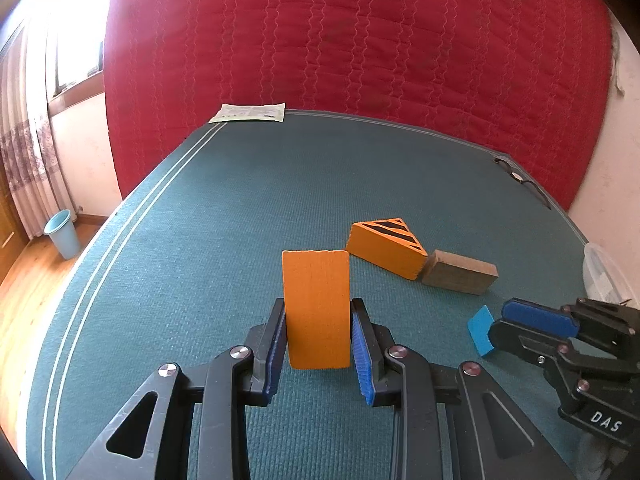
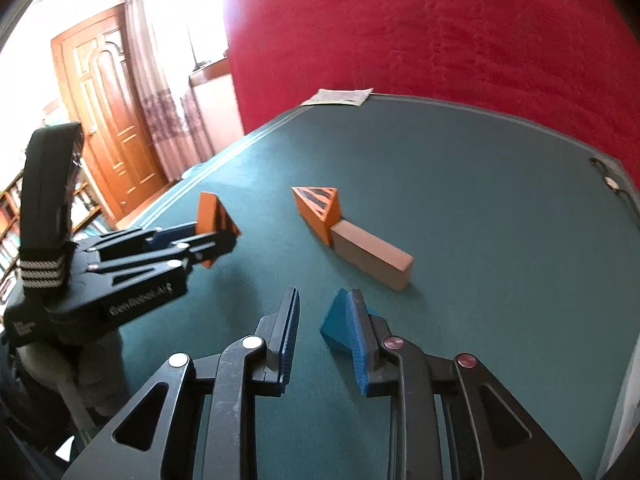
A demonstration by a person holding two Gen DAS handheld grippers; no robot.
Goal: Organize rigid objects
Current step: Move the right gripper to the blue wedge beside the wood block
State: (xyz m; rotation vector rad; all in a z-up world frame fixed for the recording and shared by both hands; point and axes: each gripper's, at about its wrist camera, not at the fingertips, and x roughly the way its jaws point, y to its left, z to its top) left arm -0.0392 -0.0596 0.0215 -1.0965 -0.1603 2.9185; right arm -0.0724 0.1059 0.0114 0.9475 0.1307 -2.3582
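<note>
Orange block stands upright, clamped on both sides by the blue pads of the left gripper, just above a teal cloth surface. The right wrist view alone shows its black-striped side. To the right, the right gripper has its fingers drawn close around a blue wedge. The wedge is flush against the right pad; contact with the left pad is unclear. Beyond, a striped orange wedge touches a plain brown block. Glasses and a paper sheet lie at the far edges. A red quilt rises behind. The left view shows a blue bin on the floor; the right view shows a wooden door.
</note>
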